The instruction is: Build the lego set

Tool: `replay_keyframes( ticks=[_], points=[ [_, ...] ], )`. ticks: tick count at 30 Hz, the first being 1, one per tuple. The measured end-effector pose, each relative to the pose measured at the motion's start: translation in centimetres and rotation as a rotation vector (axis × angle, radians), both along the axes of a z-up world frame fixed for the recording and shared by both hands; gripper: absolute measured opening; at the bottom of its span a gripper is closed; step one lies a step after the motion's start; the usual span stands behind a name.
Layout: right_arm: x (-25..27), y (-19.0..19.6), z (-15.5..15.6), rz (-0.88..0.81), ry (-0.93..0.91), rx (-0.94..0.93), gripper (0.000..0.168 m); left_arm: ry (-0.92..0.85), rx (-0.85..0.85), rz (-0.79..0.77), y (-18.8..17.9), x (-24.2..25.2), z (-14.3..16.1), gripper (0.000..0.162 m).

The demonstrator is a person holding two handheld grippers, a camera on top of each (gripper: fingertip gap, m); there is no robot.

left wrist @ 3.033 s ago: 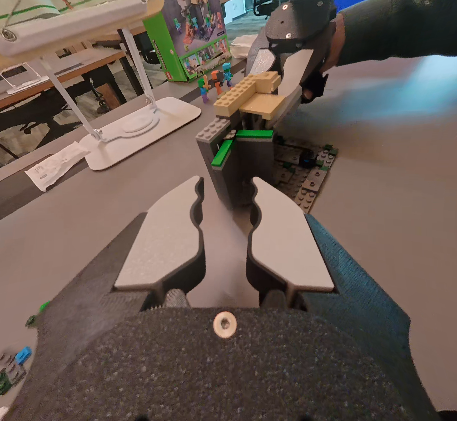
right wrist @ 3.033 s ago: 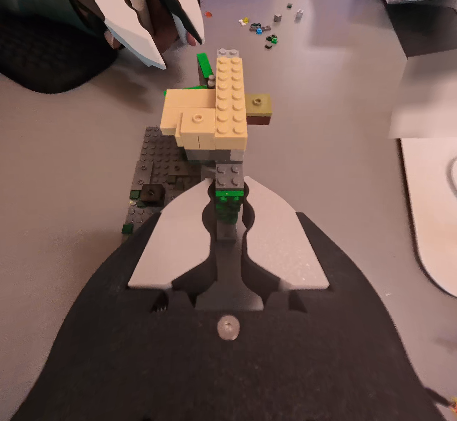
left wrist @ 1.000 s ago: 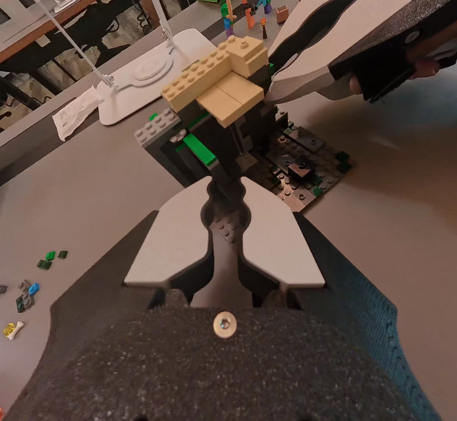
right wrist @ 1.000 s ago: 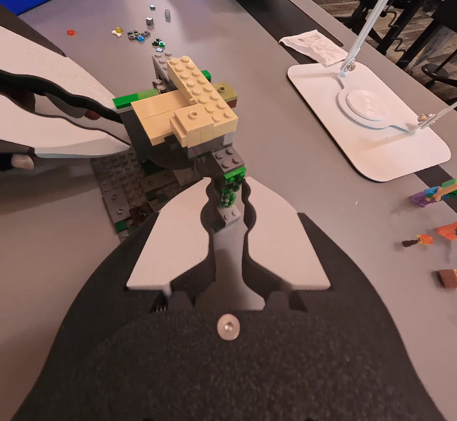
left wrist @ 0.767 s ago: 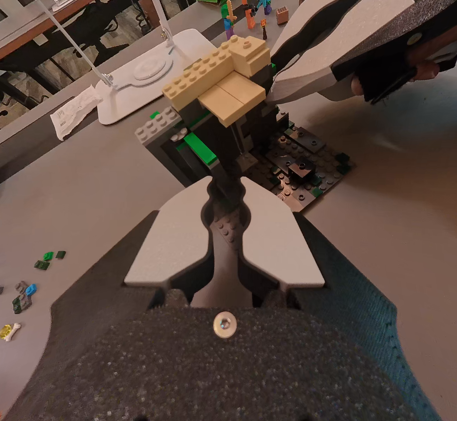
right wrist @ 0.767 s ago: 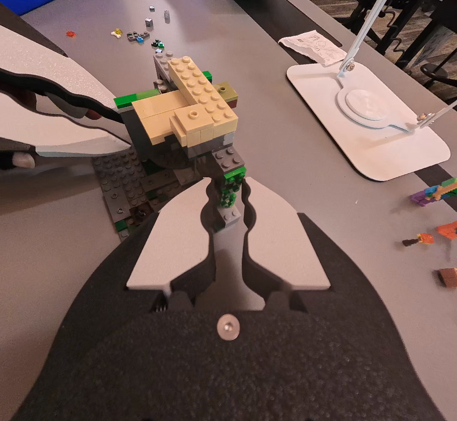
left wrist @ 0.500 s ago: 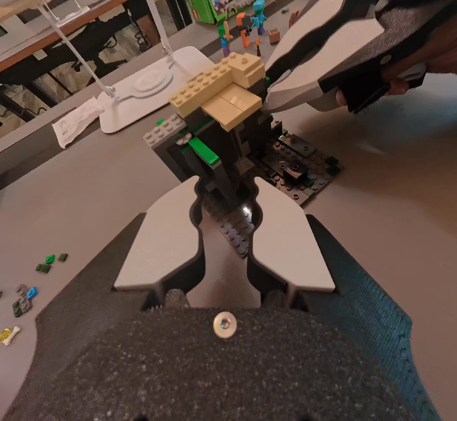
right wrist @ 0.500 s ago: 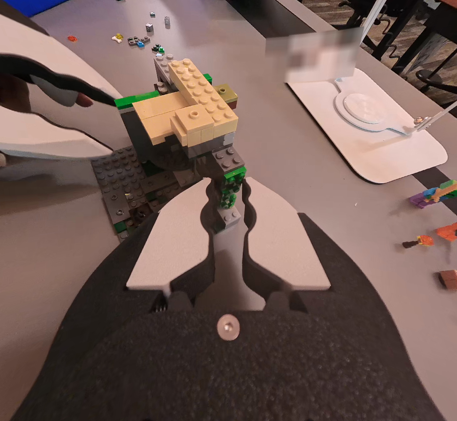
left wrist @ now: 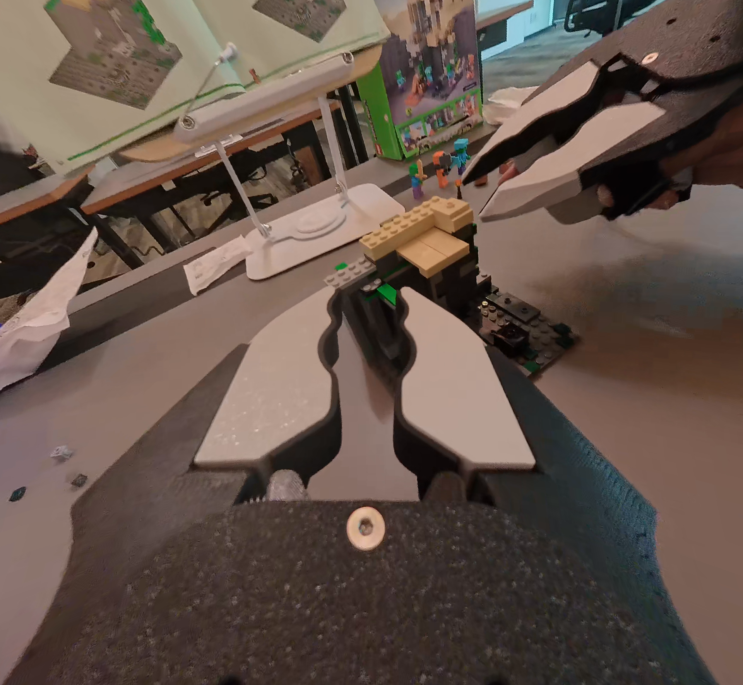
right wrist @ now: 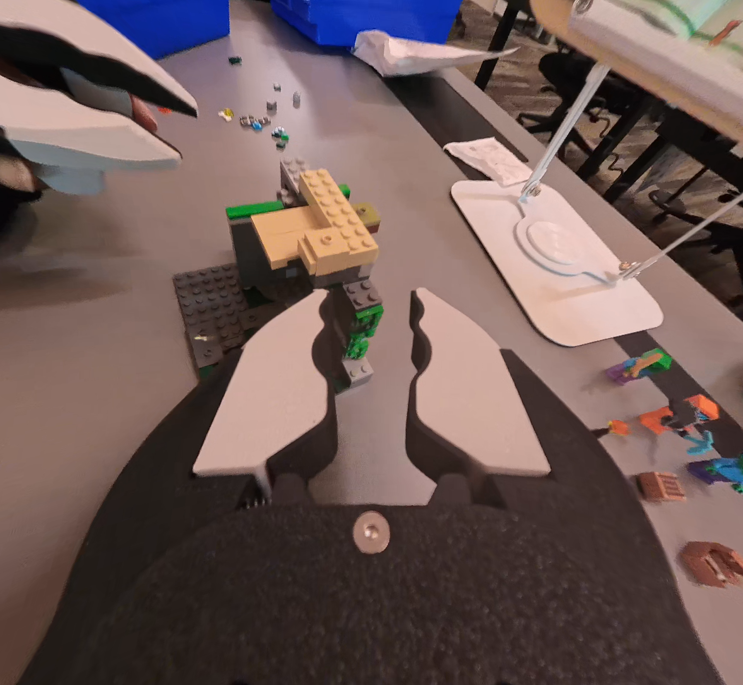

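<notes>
Beside the lego build (right wrist: 317, 239), both jaws gape.

We see glossy studded plastic on the lego build (right wrist: 317, 239), against a smooth matt grey desk (right wrist: 120, 344). Each tool, left (left wrist: 368, 295) and right (right wrist: 372, 295), has speckled, rough black foam-like casing, smooth matt grey finger plates and a shiny metal screw. The white stand base (right wrist: 563, 263) looks smooth, the sheet (right wrist: 418, 50) crumpled paper.

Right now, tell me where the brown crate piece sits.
In the right wrist view the brown crate piece lies on the grey table at the far right, just below the blue minifigure and beyond a second brown piece.
</notes>
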State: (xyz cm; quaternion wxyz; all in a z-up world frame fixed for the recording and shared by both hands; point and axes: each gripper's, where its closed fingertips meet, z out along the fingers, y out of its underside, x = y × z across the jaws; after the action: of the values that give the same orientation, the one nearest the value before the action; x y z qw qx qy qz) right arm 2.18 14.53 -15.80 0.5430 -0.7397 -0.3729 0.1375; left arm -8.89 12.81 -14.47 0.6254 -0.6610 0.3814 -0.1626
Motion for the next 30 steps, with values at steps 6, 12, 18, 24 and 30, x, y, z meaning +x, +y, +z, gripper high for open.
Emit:
replay_keyframes(
  ticks=[6, 12, 18, 24, 30],
  points=[
    [-0.8, -2.5, 4.4, 0.067, -0.007, 0.019, 0.030, -0.031, 0.003, 0.002, 0.1, -0.1, 0.2, 0.009],
    [-1.6, -3.7, 4.2, 0.093, -0.085, 0.021, 0.019, -0.028, -0.002, 0.015, 0.5, -0.3, -0.3, 0.000],
    [-0.8, -0.9, -0.2, 0.125, -0.117, -0.033, 0.040, -0.032, -0.024, 0.007, 0.6, -0.3, -0.7, 0.001],
    [-1.7, 1.3, -4.2, 0.159, -0.083, -0.102, 0.039, -0.032, -0.031, -0.004, 0.6, 0.0, -0.8, 0.001],
    [-1.6, 2.7, -4.3, -0.019, -0.034, -0.116, 0.025, -0.046, -0.041, -0.004, 0.7, -0.2, -0.7, 0.000]
  ],
)
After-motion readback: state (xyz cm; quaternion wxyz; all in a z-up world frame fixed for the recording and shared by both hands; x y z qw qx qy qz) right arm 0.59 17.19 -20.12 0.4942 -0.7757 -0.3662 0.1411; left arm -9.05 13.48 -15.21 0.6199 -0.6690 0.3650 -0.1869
